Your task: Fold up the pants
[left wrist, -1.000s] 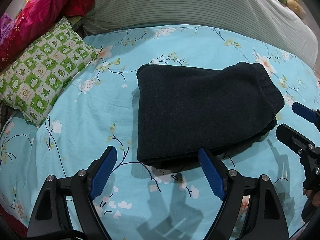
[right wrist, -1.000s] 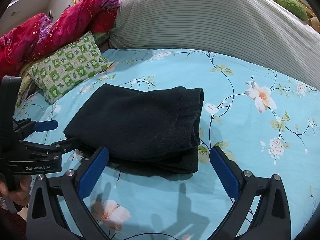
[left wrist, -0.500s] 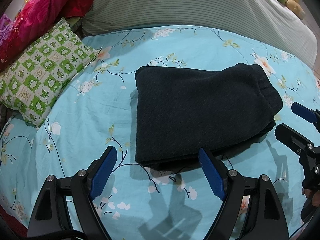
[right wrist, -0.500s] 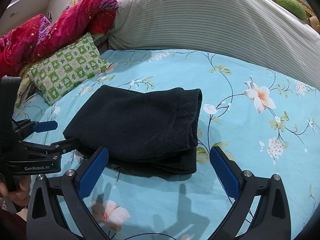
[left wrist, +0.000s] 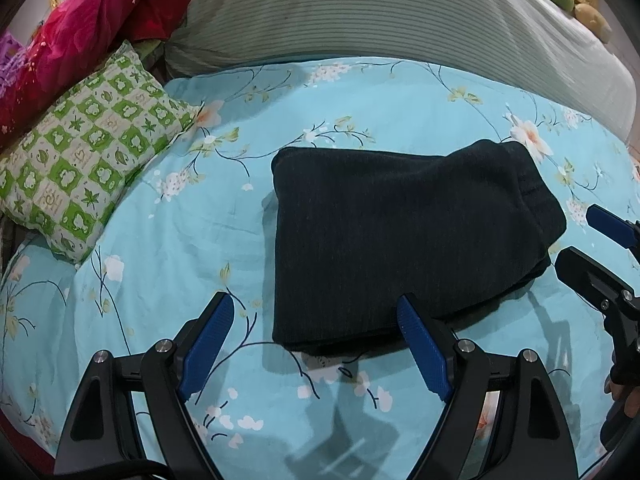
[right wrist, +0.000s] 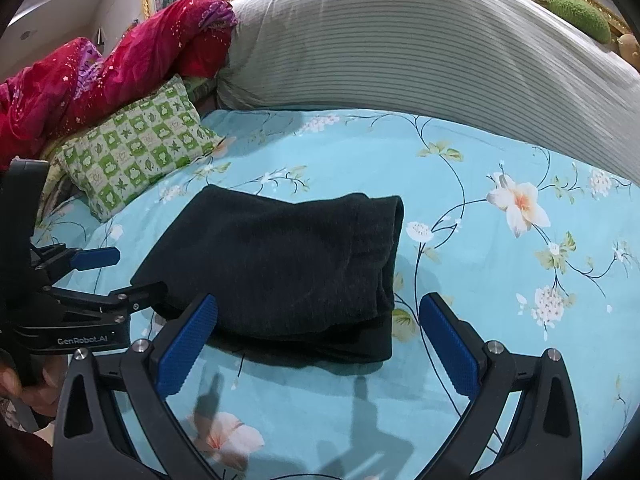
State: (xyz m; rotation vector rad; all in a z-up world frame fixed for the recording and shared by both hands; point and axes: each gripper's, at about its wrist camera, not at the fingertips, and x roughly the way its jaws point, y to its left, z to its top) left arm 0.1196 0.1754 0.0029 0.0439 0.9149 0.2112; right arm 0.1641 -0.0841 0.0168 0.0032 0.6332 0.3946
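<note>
Lying folded pants (left wrist: 400,240), checked pillow (left wrist: 84,168) beside

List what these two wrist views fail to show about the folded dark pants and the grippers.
- Pants: the layers underneath and the number of folds are hidden by the top layer, in both views.
- Right gripper: the left wrist view's right edge cuts off its body.
- Left gripper: the right wrist view's left edge cuts off its rear.
- Bedsheet beneath the pants: covered.
</note>
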